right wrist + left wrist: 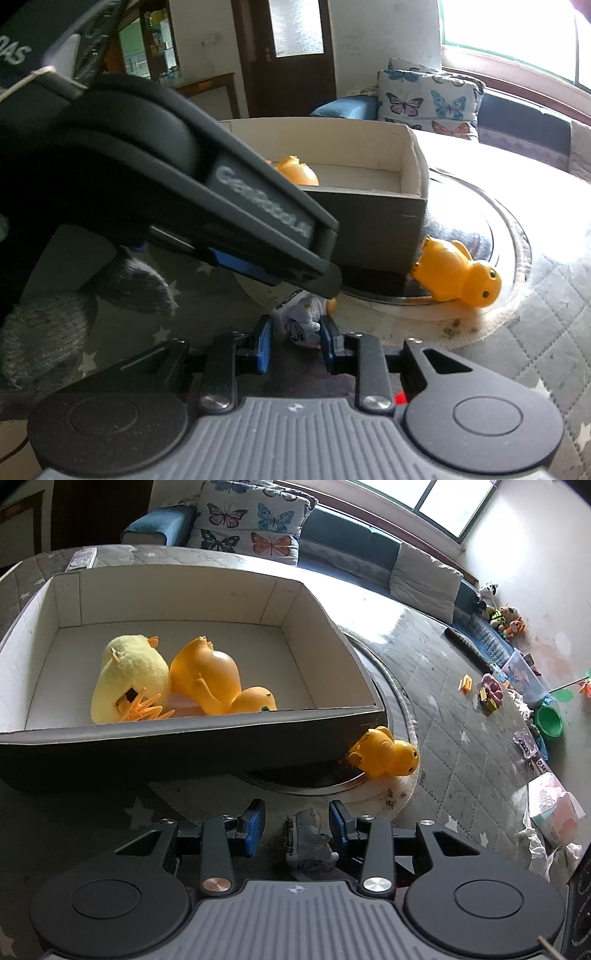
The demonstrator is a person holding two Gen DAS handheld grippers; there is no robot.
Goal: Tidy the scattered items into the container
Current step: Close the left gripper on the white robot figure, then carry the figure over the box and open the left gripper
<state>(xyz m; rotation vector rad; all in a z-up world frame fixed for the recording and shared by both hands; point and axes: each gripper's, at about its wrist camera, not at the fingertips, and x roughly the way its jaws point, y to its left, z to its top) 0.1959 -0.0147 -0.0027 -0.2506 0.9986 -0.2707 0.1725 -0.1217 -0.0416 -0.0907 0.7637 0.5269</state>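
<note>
A grey cardboard box [184,734] with a white inside holds a yellow plush chick [129,679], an orange rubber duck [210,675] and an orange comb-like piece. It also shows in the right wrist view [373,229]. A small orange duck [384,751] lies on the table at the box's right corner, also in the right wrist view [458,273]. My left gripper [297,821] is around a small grey-white toy [310,834], jaws close beside it. My right gripper [295,339] is around a small white figure [304,317]. The left gripper's body [184,177] crosses above it.
A round metal turntable [332,779] lies under the box on the quilted table cover [461,738]. Small toys, a green bowl [550,720] and a remote [465,644] lie at the right. A sofa with butterfly cushions [251,520] stands behind.
</note>
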